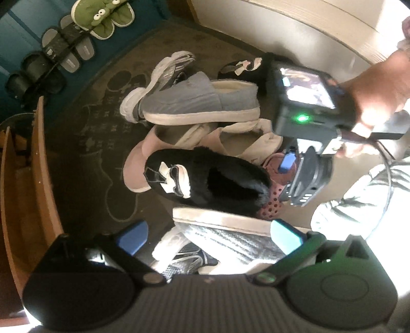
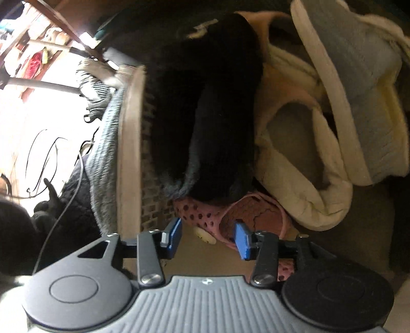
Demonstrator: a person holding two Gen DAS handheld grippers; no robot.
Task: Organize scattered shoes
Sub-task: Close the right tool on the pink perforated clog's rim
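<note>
A dark round rug with pale cartoon outlines (image 1: 97, 143) covers the floor and carries the whole heap of scattered shoes, so everything to be sorted lies in one tangle at its middle. Beyond the rug's far edge, a blue wall rack (image 1: 23, 43) already holds grey slides and a pair of green frog slippers (image 1: 102, 18) in neat rows, probably the target arrangement. To the rug's left stands a wooden shelf unit (image 1: 30, 164); the strip of rug between it and the heap is bare and offers the clearest room for moving.

On the heap, a grey canvas slip-on with a white sole (image 1: 200, 102) rests across a white-and-silver trainer (image 1: 164, 74). Nearer, a black furry slipper with a white face patch (image 1: 205, 176) lies on top of a cream-lined pink boot slipper (image 1: 194, 138) and a pink perforated clog (image 2: 215, 212), pinning the clog's toe.

The right gripper (image 2: 208, 235) sits low at the heap's right side, jaws parted on either side of the clog's open heel rim, not yet closed; pulling the clog would likely drag the black slipper. The left gripper (image 1: 207, 238) hovers above the heap's near edge, jaws spread wide and empty.
</note>
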